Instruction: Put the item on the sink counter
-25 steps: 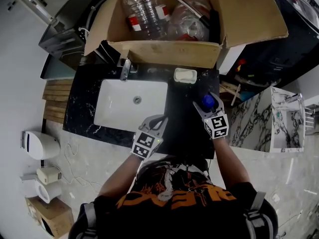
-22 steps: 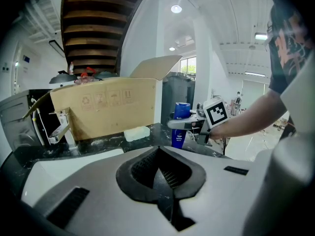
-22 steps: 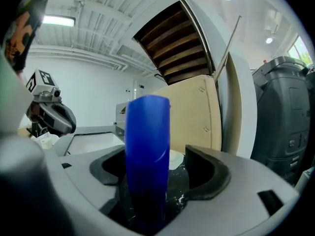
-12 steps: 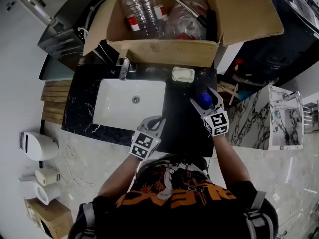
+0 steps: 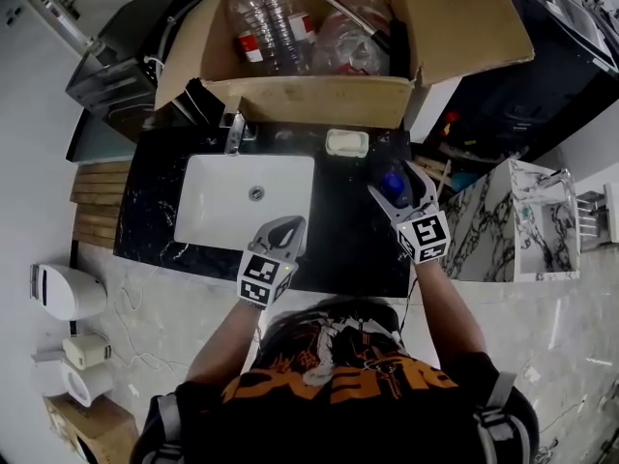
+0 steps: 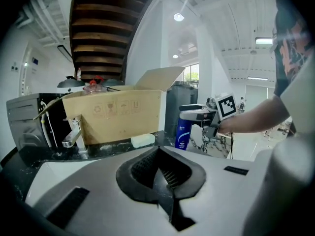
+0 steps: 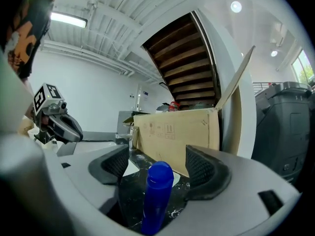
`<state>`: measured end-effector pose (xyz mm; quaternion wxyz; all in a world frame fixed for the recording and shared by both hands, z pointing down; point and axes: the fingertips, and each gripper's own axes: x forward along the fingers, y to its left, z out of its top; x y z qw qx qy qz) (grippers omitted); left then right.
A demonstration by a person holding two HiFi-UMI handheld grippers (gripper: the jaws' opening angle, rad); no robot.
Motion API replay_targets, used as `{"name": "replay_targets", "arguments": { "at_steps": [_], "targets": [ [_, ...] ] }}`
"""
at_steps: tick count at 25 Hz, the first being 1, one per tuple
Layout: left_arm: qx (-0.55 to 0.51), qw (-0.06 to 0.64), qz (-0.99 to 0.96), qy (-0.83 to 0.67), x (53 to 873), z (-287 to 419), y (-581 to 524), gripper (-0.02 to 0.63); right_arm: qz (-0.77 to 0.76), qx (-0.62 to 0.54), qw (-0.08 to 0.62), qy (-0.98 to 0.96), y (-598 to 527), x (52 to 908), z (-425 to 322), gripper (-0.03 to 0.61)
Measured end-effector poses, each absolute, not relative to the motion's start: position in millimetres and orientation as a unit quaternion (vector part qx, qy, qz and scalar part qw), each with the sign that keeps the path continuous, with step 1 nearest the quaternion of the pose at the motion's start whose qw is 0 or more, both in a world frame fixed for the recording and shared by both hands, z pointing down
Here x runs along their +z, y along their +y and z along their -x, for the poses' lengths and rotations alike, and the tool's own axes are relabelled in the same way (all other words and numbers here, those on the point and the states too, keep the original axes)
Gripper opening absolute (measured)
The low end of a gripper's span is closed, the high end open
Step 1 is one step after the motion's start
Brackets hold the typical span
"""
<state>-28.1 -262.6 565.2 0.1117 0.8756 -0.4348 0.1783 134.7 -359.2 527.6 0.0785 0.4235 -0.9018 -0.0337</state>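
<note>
The blue bottle (image 5: 393,188) stands upright, apparently free-standing, on the black marbled sink counter (image 5: 343,245).

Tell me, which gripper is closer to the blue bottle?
Right. The right gripper's jaws are opening around the bottle, which stands between them untouched. The left gripper, shut, hovers at the sink's front edge, farther away.

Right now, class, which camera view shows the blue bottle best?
The right gripper view: the blue bottle fills the foreground, untouched between the opening jaws of the right hand-held gripper. The left gripper view shows its labelled side, small; the head view, only its cap.
</note>
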Motion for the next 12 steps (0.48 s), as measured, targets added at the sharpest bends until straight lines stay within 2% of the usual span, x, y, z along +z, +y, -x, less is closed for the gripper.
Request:
{"name": "replay_targets", "arguments": {
  "at_steps": [3, 7, 12],
  "targets": [
    [0.166, 0.104, -0.884, -0.425, 554.8, 23.3, -255.5, 0.018, -0.43, -0.044, 0.07, -0.899, -345.3, 508.0, -134.1, 0.355],
    [0.151, 0.096, -0.893, -0.412, 543.4, 16.7, -243.6, 0.018, -0.44, -0.05, 0.062, -0.895, -322.7, 488.5, -135.5, 0.274],
    [0.134, 0.087, -0.904, -0.395, 526.4, 14.3, -228.2, 0.018, -0.455, -0.046, 0.053, -0.887, -295.1, 474.2, -140.8, 0.235]
  ]
}}
